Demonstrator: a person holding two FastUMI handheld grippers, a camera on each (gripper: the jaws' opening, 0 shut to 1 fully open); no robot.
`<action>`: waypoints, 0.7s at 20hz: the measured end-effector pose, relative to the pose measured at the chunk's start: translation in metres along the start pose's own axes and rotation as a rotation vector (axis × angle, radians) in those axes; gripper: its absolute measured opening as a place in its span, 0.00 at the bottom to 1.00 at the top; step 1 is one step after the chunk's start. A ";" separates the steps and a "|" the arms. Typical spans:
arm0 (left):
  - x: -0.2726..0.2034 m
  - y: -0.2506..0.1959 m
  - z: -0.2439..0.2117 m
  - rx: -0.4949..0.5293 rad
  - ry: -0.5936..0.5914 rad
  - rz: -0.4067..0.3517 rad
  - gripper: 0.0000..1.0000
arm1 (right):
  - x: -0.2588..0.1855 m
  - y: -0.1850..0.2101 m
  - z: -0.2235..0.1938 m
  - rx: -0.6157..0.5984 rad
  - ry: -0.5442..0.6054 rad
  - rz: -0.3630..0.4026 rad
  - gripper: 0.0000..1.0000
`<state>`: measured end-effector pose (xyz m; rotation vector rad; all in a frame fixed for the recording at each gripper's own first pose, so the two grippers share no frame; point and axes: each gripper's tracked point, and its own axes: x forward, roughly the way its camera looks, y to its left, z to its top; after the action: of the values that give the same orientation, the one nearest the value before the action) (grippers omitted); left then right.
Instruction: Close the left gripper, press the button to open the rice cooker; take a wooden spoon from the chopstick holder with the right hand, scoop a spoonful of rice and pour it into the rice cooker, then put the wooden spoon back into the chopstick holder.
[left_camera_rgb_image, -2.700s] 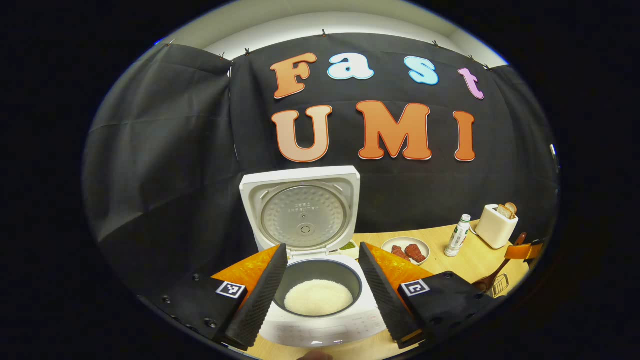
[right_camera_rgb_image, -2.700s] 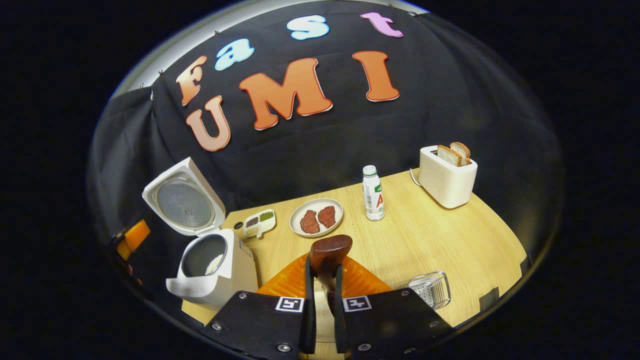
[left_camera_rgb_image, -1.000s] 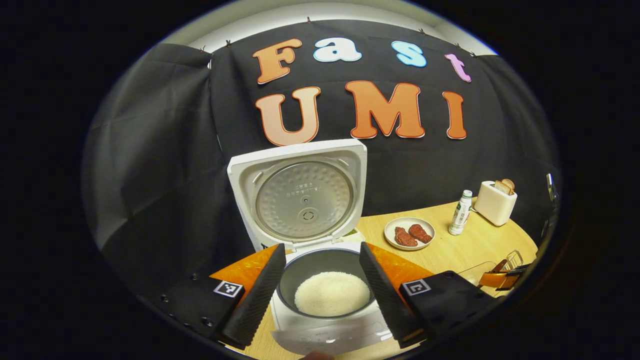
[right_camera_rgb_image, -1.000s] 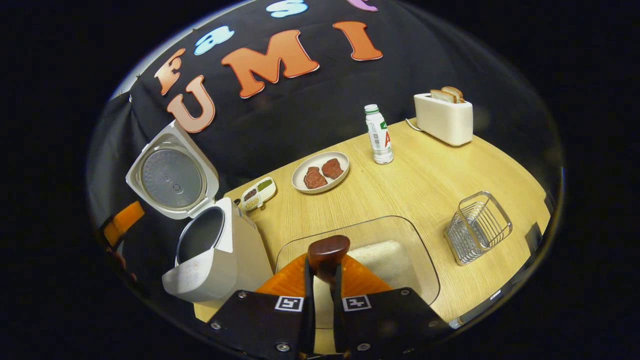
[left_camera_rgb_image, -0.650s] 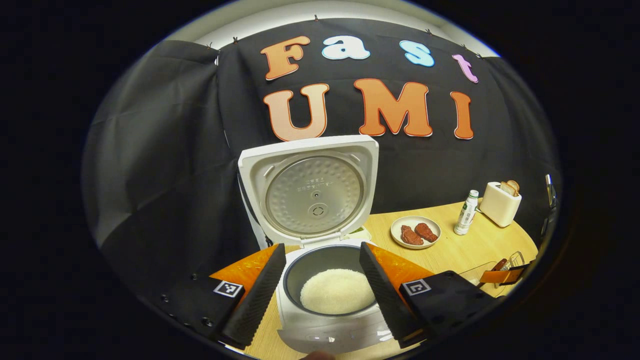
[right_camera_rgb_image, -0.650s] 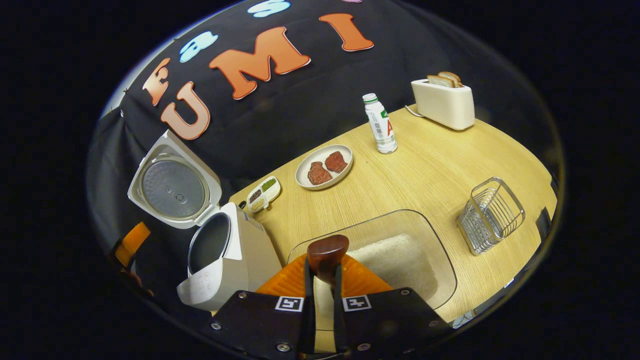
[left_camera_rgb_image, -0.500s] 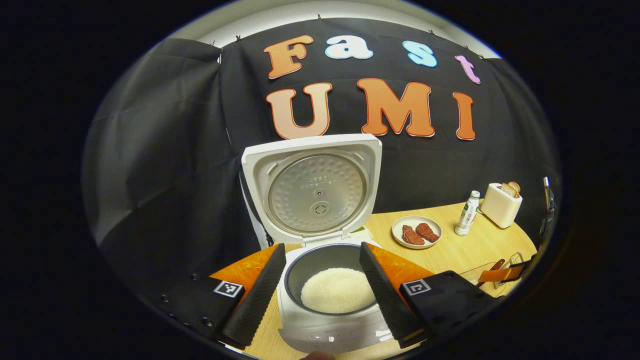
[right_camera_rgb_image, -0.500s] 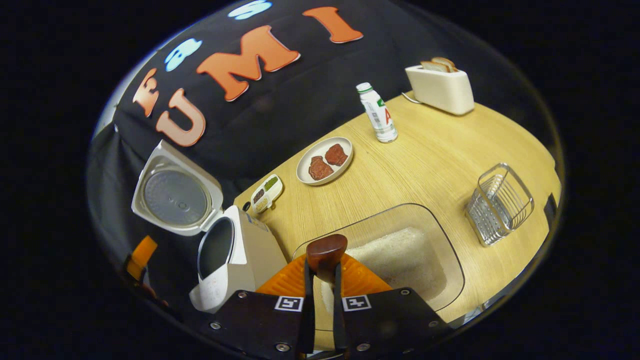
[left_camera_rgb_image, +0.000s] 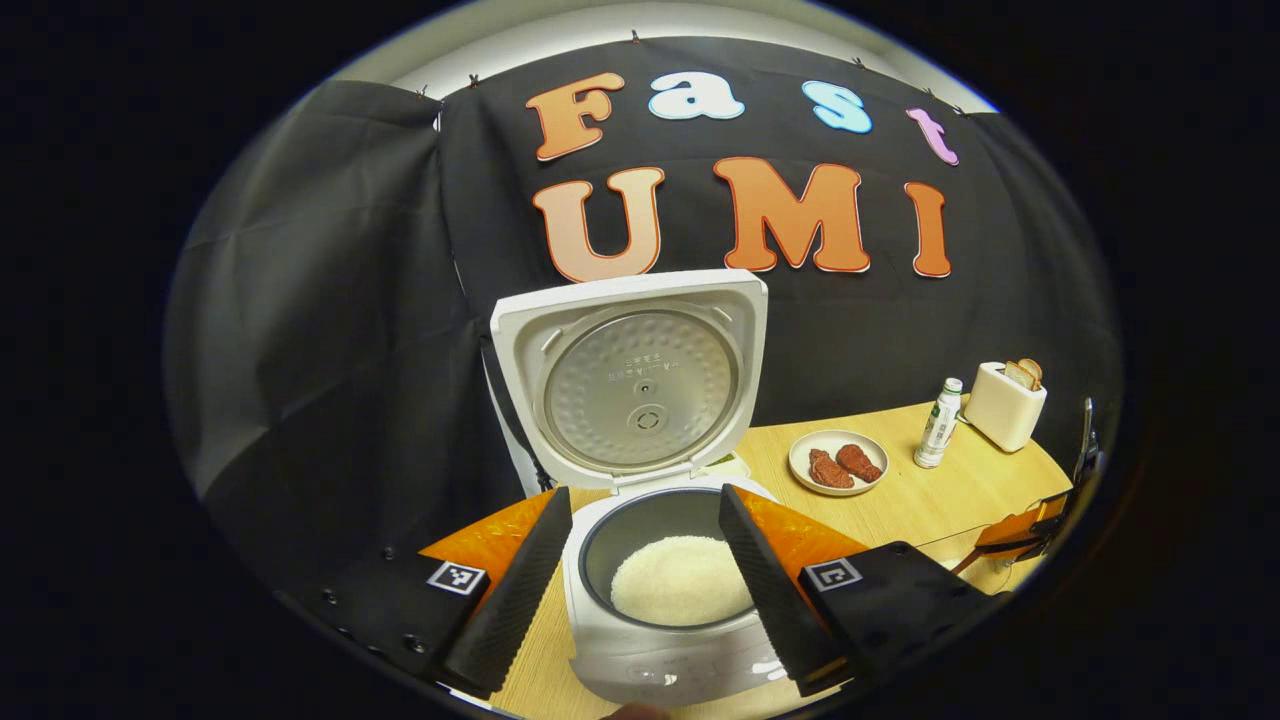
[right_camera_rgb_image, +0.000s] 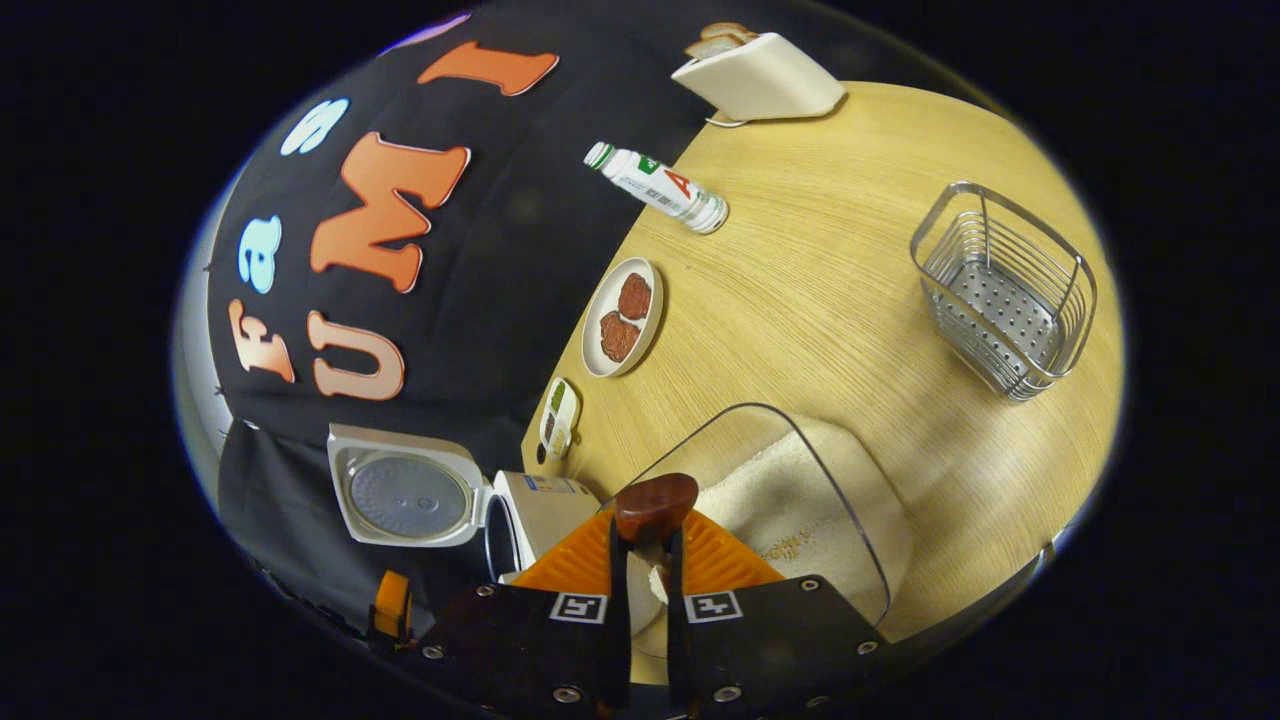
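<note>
Right gripper (right_camera_rgb_image: 640, 590) clamps the spoon (right_camera_rgb_image: 655, 505) over the rice tub (right_camera_rgb_image: 800, 500), cooker (right_camera_rgb_image: 520, 520) at nine o'clock; left gripper (left_camera_rgb_image: 640, 580) gapes wide. Tilted like this, a loaded spoon may spill grains.

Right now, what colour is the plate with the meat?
White plate, clearest in the left gripper view.

The cooker (left_camera_rgb_image: 660, 600) is standing open, its lid (left_camera_rgb_image: 632, 375) rising behind and leaving the pot reachable from above. Bare table (right_camera_rgb_image: 830, 290) is lying between the clear tub (right_camera_rgb_image: 800, 500), basket (right_camera_rgb_image: 1005, 290), plate (right_camera_rgb_image: 622, 317) and bottle (right_camera_rgb_image: 660, 187).
</note>
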<state>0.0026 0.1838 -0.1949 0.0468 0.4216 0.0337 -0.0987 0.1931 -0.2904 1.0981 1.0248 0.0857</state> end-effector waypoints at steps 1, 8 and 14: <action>0.000 -0.002 0.002 0.002 -0.006 0.003 0.96 | -0.004 -0.002 0.005 0.031 -0.003 0.015 0.14; -0.002 -0.019 0.019 -0.028 -0.039 0.007 0.96 | -0.031 -0.006 0.047 0.169 -0.035 0.106 0.14; 0.001 -0.022 0.040 -0.018 -0.092 0.015 0.97 | -0.052 0.031 0.077 0.310 -0.066 0.258 0.14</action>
<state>0.0207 0.1603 -0.1605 0.0336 0.3292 0.0496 -0.0603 0.1279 -0.2284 1.5038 0.8495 0.0992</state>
